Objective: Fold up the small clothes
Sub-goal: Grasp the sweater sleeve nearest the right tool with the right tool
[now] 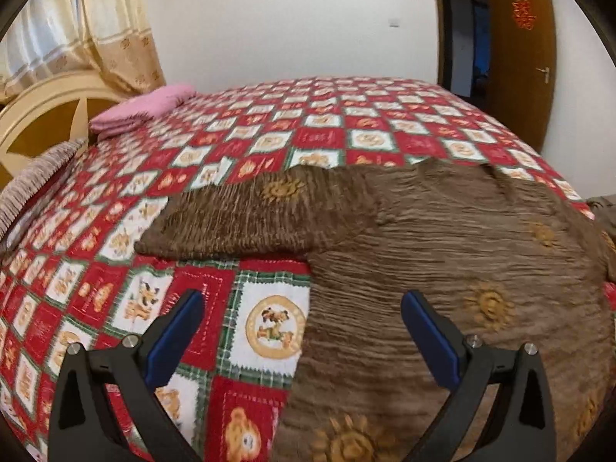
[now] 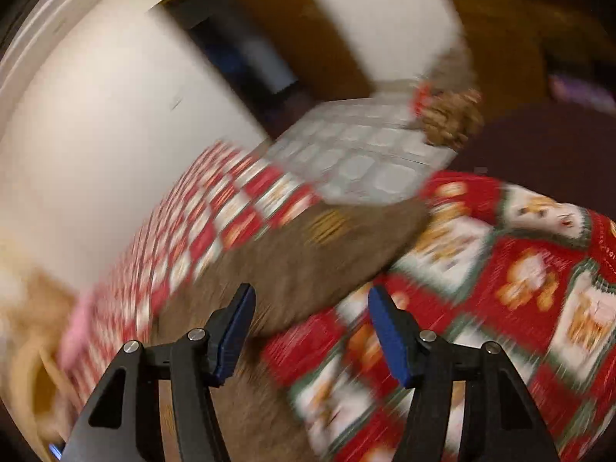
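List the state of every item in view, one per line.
brown garment: spread flat on the bed, one sleeve out sideways
left gripper: open, empty
right gripper: open, empty
pink folded cloth: lying by the headboard
wooden door: open
curtain: drawn

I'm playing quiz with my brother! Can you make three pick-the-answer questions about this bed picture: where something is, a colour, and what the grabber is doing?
1. Where does the pink folded cloth lie?
A. near the headboard
B. on the floor
C. between the fingers

2. What colour is the garment with sun shapes?
A. blue
B. brown
C. white

3. How is the left gripper?
A. shut on the garment
B. open, holding nothing
C. shut on the quilt

Answers: 1 A, it sits at the bed's far corner by the headboard. 2 B, it is brown all over. 3 B, its fingers stand wide apart above the quilt.
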Available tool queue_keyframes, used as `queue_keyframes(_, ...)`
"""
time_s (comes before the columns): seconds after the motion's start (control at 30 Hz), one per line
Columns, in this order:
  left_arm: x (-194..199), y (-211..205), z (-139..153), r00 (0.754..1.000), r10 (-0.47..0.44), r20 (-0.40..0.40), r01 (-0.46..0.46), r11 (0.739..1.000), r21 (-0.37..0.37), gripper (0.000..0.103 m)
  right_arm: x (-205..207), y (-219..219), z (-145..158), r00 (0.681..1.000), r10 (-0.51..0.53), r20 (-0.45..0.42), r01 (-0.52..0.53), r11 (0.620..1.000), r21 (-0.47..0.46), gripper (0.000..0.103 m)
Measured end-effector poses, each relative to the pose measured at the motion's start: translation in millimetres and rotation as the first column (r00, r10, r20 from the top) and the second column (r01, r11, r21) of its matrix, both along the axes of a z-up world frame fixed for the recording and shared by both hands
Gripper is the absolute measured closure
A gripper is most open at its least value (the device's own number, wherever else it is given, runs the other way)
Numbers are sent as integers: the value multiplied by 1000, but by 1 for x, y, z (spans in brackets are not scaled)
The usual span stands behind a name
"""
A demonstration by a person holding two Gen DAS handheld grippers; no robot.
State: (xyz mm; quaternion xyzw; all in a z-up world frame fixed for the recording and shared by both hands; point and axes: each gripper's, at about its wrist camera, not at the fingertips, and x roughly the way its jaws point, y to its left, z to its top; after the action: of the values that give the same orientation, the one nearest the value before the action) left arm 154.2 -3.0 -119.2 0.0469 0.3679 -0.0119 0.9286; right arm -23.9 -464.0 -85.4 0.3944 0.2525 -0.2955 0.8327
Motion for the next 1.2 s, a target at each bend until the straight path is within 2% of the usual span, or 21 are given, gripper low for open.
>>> queue_keyframes(0.13,13,2,-22,999,36,-23,-36,999,-29,0,10,-51,-27,997,-62,-56,66,995,73,44)
queue_keyframes(0.23,18,-2,-36,999,40,-33,-40,999,-7,0,23,-67,-46,996,-66,-53,73,987,143,44)
queue_keyframes(0.37,24,-2,-48,995,23,-101,-25,999,-21,0,46,-67,-45,995,-59,-75,65,994,85,46)
queue_keyframes(0.47,29,4,-53,991,16,-133,-28,996,-86,0,57,-75,-46,989,-71,-126,77,996,43,49)
queue_keyframes(0.5,30,6,-54,990,15,-140,-30,994,-106,0,60,-75,-47,986,-70,-148,75,997,23,55)
queue_keyframes(0.53,29,7,-54,990,14,-141,-31,992,-121,0,65,-74,-46,979,-70,-191,69,998,-13,65)
queue_keyframes(0.57,29,5,-54,990,14,-140,-30,992,-119,0,65,-74,-47,974,-71,-216,64,997,-38,70)
queue_keyframes(0.63,30,6,-54,991,15,-135,-29,994,-103,0,63,-78,-48,963,-80,-258,63,995,-74,90)
queue_keyframes(0.8,31,6,-55,992,12,-127,-26,993,-112,0,64,-73,-37,963,-65,-263,45,995,-84,97)
queue_keyframes(0.9,31,6,-55,992,10,-124,-24,993,-117,0,80,-41,-1,976,-13,-218,-31,980,-196,97)
queue_keyframes(1.0,31,6,-55,993,8,-121,-23,992,-122,0,109,13,36,977,120,-177,-166,948,-272,97)
queue_keyframes(1.1,30,7,-55,993,7,-119,-23,992,-126,0,150,85,57,940,301,-161,-338,882,-329,97)
queue_keyframes(1.2,30,8,-55,993,7,-119,-22,992,-127,0,192,171,51,852,494,-173,-522,775,-356,97)
